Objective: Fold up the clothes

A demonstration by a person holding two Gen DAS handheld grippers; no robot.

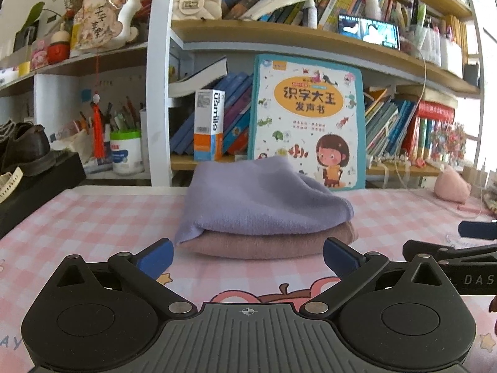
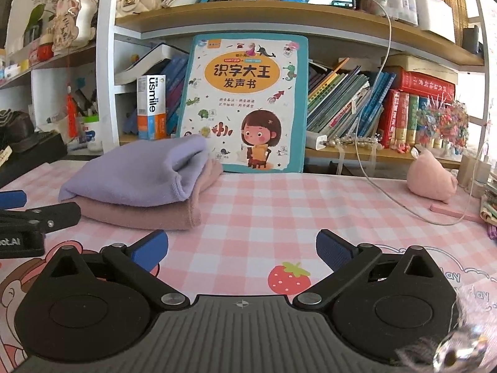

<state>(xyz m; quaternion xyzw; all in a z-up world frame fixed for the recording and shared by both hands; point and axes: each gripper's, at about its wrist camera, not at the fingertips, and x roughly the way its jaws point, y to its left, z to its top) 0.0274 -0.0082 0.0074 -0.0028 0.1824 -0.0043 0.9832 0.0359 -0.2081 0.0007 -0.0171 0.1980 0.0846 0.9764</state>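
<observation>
Your left gripper (image 1: 248,259) and right gripper (image 2: 242,250) both have jaws spread, holding nothing. The folded lilac garment (image 1: 257,200) lies on the folded pink garment (image 1: 273,242), just ahead on the checked tablecloth (image 2: 279,205). A green-lidded tub (image 1: 125,152) holds pens; the box (image 1: 208,124) reads "usmile".

Both wrist cameras sit low over the checked tablecloth (image 1: 93,217), facing the bookshelf (image 1: 279,42); the left looks squarely and closely at the folded stack (image 1: 264,214), the right sees it obliquely from its right.
</observation>
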